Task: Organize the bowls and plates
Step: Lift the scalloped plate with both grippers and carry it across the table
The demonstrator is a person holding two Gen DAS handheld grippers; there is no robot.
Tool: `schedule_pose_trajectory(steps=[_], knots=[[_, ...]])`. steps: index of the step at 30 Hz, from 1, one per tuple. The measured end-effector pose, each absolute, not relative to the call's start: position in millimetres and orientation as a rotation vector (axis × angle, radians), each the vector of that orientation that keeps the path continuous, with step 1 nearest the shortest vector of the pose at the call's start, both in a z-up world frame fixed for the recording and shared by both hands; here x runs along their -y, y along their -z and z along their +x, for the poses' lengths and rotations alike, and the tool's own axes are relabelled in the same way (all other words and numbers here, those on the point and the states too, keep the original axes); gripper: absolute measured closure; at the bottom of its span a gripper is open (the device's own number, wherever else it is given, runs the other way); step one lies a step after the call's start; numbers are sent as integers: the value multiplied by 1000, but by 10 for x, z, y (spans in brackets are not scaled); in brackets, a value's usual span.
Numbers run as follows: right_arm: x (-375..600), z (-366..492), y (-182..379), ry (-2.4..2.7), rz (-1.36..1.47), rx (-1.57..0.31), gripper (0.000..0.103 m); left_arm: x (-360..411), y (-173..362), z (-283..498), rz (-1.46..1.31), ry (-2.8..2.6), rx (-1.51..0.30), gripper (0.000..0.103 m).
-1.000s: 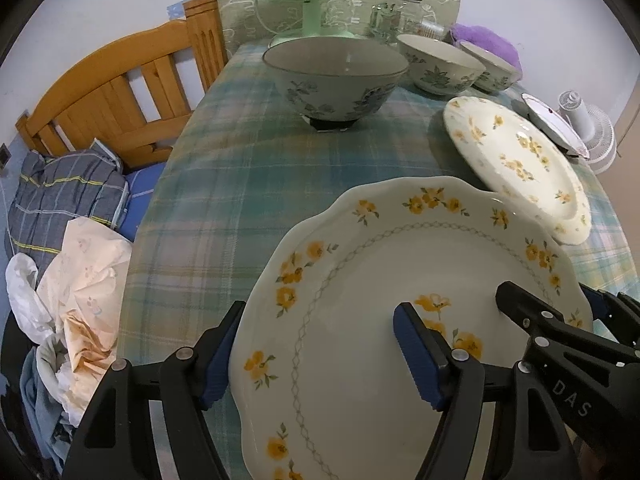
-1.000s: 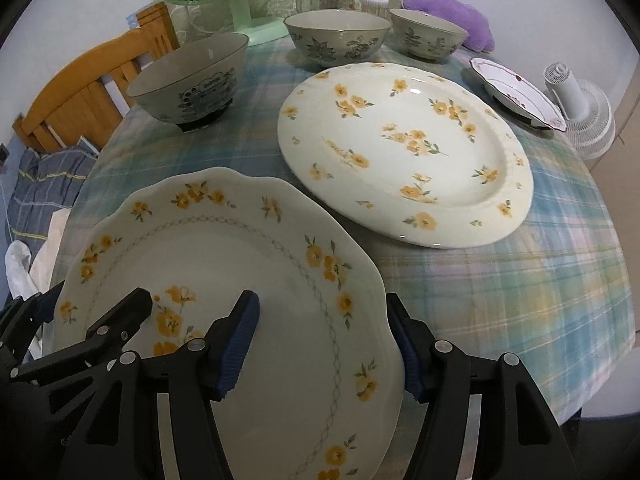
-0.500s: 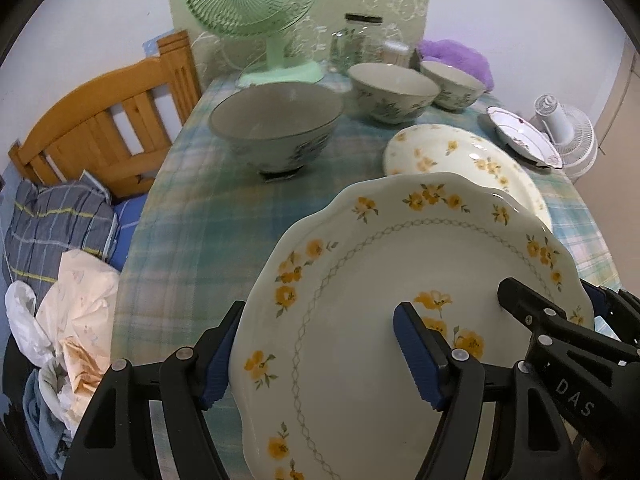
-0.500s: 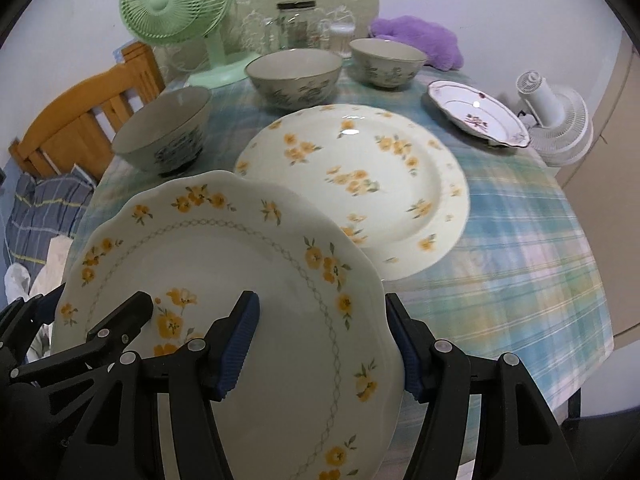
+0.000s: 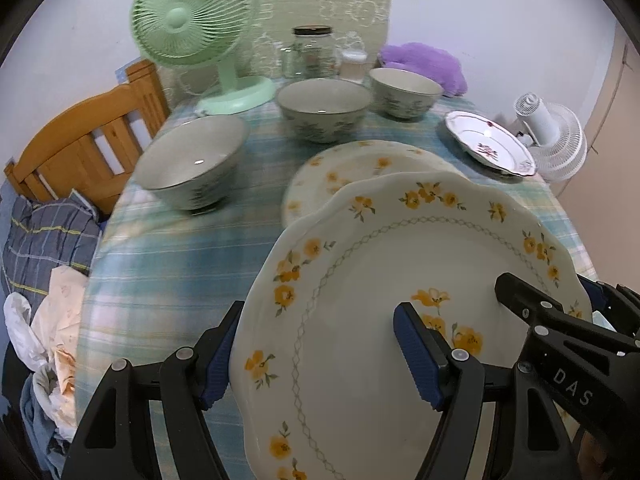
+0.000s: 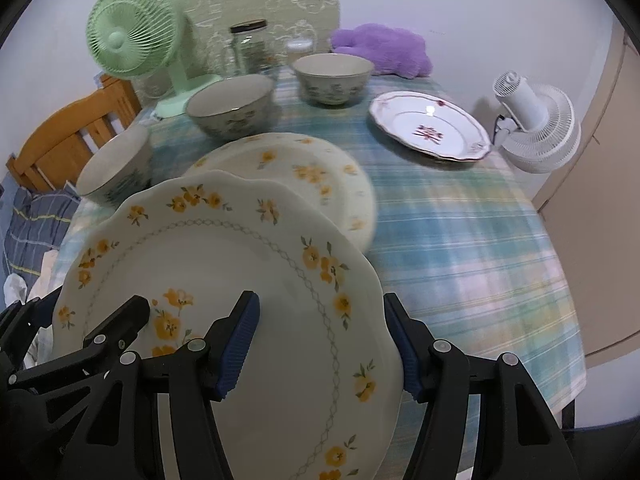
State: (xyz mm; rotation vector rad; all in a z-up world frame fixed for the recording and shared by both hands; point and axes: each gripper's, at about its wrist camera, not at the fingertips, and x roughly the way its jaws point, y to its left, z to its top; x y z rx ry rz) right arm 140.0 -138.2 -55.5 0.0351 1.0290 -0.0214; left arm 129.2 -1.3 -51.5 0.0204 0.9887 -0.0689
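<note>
1. We hold the scalloped cream plate with yellow flowers and a lattice ring point(image 5: 400, 320) between both claws, lifted above the near part of the green-and-blue plaid tablecloth point(image 5: 168, 264).
2. Our left gripper point(image 5: 316, 356) is clamped on the plate's near-left rim, one blue pad on the top face and the other against the outer edge.
3. Our right gripper point(image 6: 320, 344) is clamped on the near-right rim in the same way.
4. Beyond it, partly hidden by the held plate, the larger oval cream plate scattered with yellow flowers point(image 6: 304, 168) lies on the cloth, and we judge it the likely resting place for stacking.
5. On the far right sits the white plate with a red motif point(image 6: 430, 130); three grey floral ceramic bowls stand at the near left point(image 5: 192, 160), far centre point(image 5: 322, 108) and far right point(image 5: 404, 90).
6. We judge the held plate stiff, fairly heavy, glazed and slippery, and apt to chip or break.
7. Rim grips on opposite sides suit it best, keeping it level so it cannot slide from the pads.
8. Lowering should be gentle, since ceramic on ceramic chips easily, and the scalloped edge offers uneven purchase.
</note>
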Motion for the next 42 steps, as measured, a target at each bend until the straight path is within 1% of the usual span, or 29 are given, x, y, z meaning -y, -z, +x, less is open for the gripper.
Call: schedule_pose_trajectory(steps=[24, 33, 42], knots=[[2923, 1488, 696, 114, 28, -1059, 37, 1491, 749, 1489, 5, 150, -1006, 30], [3308, 1560, 887, 123, 28, -1104, 37, 1814, 947, 1622, 2, 152, -1060, 30], [3449, 1716, 1073, 107, 50, -1152, 37, 1899, 1099, 1713, -2, 117, -1100, 30]])
